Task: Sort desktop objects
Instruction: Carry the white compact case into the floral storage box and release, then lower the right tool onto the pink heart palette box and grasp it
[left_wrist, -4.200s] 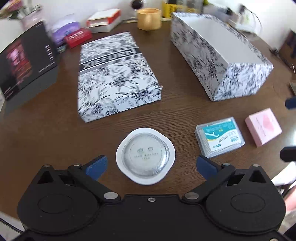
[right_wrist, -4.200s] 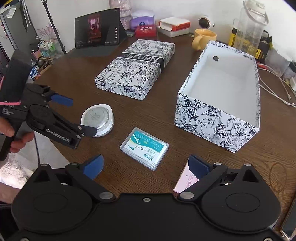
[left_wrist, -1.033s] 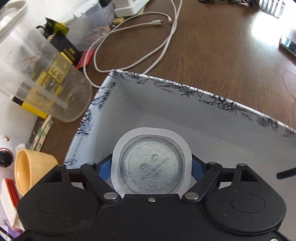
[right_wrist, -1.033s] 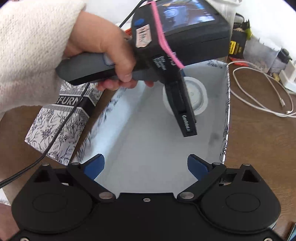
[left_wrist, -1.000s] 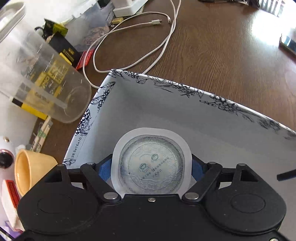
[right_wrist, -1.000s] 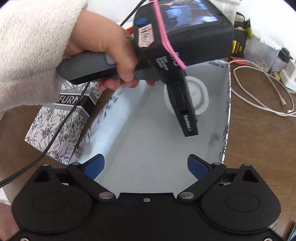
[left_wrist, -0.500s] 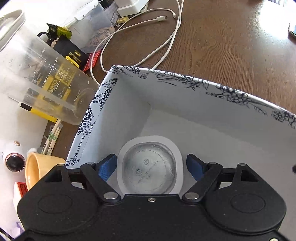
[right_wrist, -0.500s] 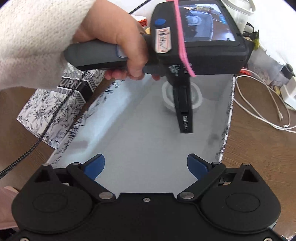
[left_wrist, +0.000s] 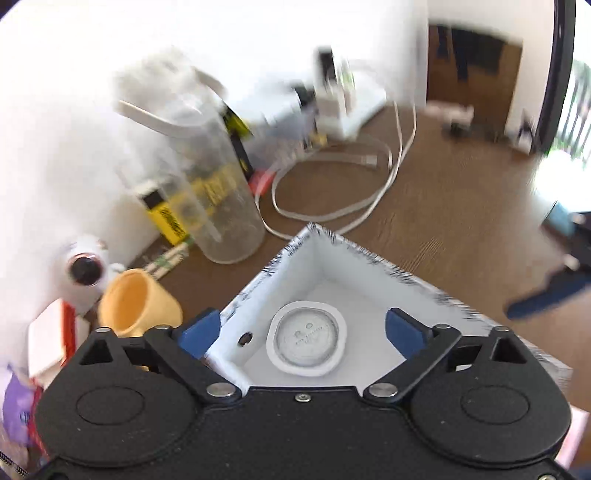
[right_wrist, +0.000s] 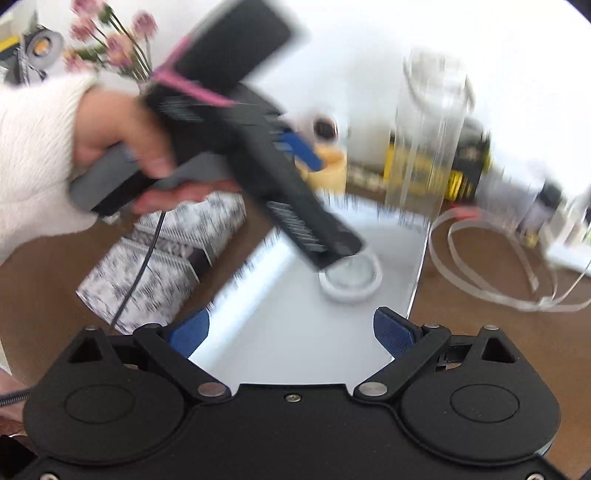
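You're holding the left gripper (left_wrist: 303, 330) over the floral box (left_wrist: 369, 258) — fingers apart, empty; round container (left_wrist: 306, 343) lying inside its corner. Right gripper (right_wrist: 290, 332) fingers apart too — hovering above the box.

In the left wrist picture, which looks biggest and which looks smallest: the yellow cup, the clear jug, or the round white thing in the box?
1. Clear jug, the largest by far.
2. Yellow cup and round white thing look about alike, so I won't rank them; the cup is partly hidden behind the left gripper's fingers.
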